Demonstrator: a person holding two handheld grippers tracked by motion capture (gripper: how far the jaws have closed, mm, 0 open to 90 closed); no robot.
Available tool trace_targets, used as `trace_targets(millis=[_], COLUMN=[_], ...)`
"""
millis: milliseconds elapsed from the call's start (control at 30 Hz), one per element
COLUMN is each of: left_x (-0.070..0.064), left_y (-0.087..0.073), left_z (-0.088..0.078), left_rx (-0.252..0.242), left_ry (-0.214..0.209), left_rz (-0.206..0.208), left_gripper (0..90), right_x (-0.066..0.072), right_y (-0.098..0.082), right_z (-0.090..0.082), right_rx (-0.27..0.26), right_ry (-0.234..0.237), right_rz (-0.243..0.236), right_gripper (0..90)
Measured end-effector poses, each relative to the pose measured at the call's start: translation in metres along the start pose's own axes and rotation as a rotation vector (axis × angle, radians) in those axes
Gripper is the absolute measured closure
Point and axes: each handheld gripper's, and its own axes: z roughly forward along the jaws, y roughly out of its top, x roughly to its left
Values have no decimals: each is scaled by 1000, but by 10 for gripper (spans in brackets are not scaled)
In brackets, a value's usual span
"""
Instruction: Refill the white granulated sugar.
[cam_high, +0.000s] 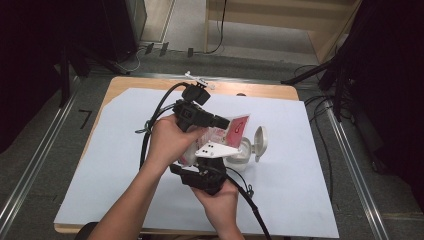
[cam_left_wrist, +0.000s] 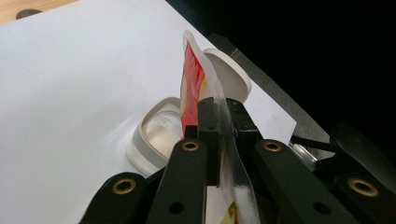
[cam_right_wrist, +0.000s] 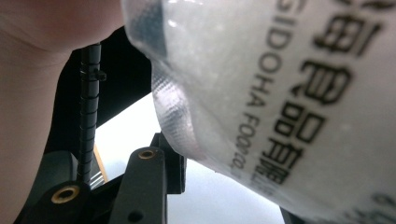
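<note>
Nearest the person, the right tongs (cam_high: 220, 161) sit low over the desk (cam_high: 125, 87), their tips hidden under the grey plate and behind the pouch (cam_high: 235, 129). In the right gripper view the pouch's clear, printed lower part presses close to the lens and blurs; 1 black jaw shows at its left edge, the other is cut off at the frame's bottom right. The jaws stand partly apart around the bulging bag, but I cannot tell for sure whether both pads press on it.

Above, the left tongs (cam_high: 224, 121) are clamped tight on the pouch's upper edge — in the left gripper view (cam_left_wrist: 223, 116) the 2 jaws meet on the thin film, whose red-and-yellow print (cam_left_wrist: 191, 77) rises upright past them.

Just beyond, a white container (cam_left_wrist: 147, 140) rests on the white sheet (cam_high: 300, 150), its hinged lid (cam_high: 260, 142) flipped open — the contents are too pale to make out. The pouch hangs over its near side, hiding part of the rim.
</note>
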Motion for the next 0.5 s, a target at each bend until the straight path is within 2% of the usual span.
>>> trace_targets(millis=[500], left_x=[-2], left_y=[1], left_z=[-1], left_rx=[10], left_ry=[-6], left_rz=[-6], left_gripper=[864], right_x=[2], right_y=[3], right_z=[-2], right_rx=[16], right_ry=[4], right_rz=[4], right_gripper=[633])
